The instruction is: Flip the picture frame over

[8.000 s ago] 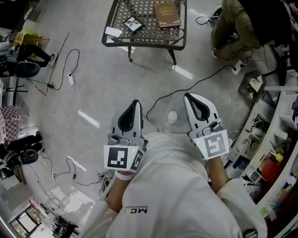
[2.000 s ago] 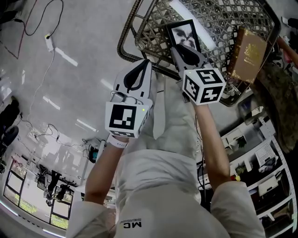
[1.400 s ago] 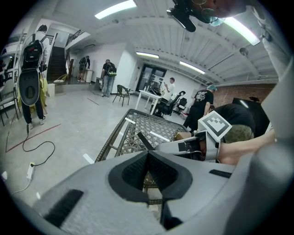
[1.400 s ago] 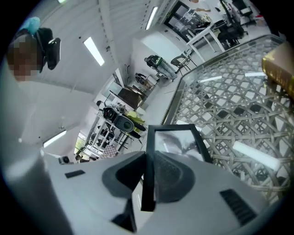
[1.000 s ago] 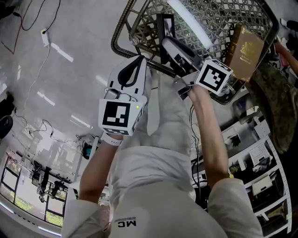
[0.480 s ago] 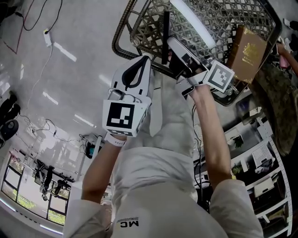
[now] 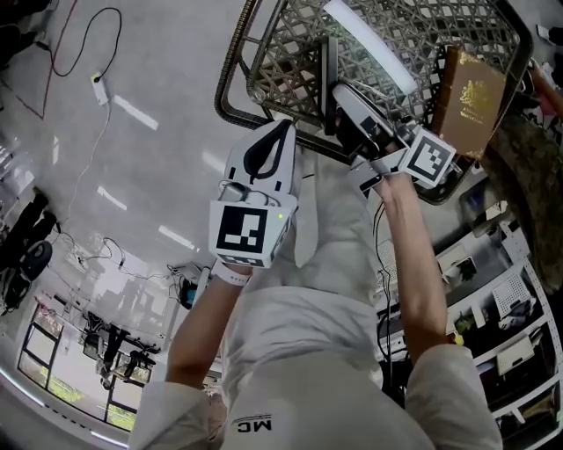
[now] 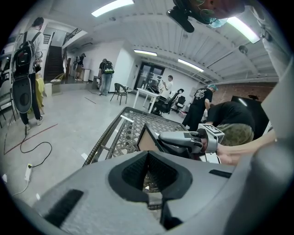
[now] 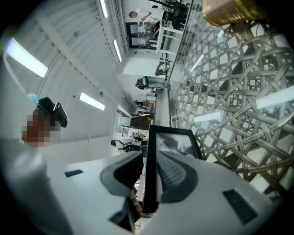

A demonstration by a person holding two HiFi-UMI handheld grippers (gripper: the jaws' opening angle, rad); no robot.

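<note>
The black picture frame [image 7: 329,70] stands on its edge on the woven metal table [image 7: 230,79], seen edge-on in the head view. My right gripper [image 7: 340,95] reaches level around the frame's lower end. In the right gripper view the frame [image 9: 172,142] sits between the jaws of my right gripper [image 9: 149,163]. They are opening, with a slit showing beside the left pad. The left gripper view shows the frame's brown back [image 8: 144,140] next to the right gripper [image 8: 166,137]. My left gripper [image 7: 283,127] hangs shut and empty just off the table's near rim.
A brown book [image 7: 471,88] lies on the table at the right, also in the right gripper view [image 9: 229,11]. Shelves with clutter [image 7: 493,316] stand to the right. Cables [image 7: 97,79] run over the grey floor. People stand far back in the hall [image 8: 105,75].
The frame has gone from tilted to standing on edge. My right gripper rolled and shifted right with it, and its jaws have parted a little. The left gripper stayed put.
</note>
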